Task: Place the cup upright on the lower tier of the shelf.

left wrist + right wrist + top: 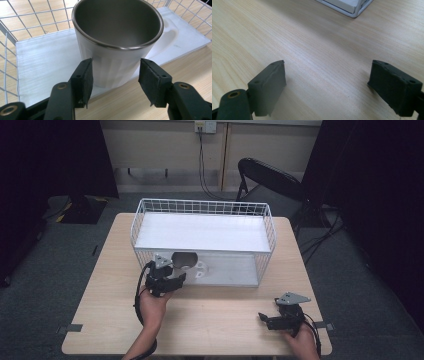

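Observation:
A mug with a white outside and a dark metal inside stands upright on the white floor of a wire basket, at its front left. Its white handle points right. In the high view the mug sits just beyond my left gripper. The left gripper is open, with its black pads flanking the mug's lower wall, very close on both sides. My right gripper rests low over the table's front right, pointing left. In its own view the right gripper is open over bare wood.
The white wire basket takes up the far half of the light wooden table, and one corner of the basket lies ahead of the right gripper. A black folding chair stands behind the table. Grey carpet surrounds it.

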{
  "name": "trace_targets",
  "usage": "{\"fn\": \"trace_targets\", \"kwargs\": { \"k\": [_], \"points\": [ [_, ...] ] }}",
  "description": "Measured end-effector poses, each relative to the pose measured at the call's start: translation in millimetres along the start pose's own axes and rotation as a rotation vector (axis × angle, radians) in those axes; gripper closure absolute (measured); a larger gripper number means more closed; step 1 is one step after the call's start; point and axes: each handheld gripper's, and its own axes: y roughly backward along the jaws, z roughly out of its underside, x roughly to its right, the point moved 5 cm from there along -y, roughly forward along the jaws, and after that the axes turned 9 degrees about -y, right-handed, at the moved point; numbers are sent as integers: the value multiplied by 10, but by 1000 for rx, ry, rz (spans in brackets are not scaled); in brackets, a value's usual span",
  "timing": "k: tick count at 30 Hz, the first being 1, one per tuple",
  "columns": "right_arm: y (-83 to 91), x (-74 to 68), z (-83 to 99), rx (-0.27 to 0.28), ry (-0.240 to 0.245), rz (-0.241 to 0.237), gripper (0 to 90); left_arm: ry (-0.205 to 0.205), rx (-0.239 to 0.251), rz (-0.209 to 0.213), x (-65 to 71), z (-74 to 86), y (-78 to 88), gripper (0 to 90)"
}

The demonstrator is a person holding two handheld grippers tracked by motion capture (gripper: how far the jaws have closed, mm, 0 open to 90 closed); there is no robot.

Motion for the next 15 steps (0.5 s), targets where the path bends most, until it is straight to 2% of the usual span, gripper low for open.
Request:
{"fn": "trace_targets", "kwargs": {
  "k": [1, 8, 15],
  "points": [
    [0, 0, 0, 0, 0, 0, 129, -8, -5, -5, 1, 4, -5, 465],
    [0, 0, 0, 0, 0, 0, 129, 4, 0, -5, 8, -2, -40, 517],
    [0, 0, 0, 0, 0, 0, 129, -2, -4, 16, 59, 6, -87, 557]
  ]
}}
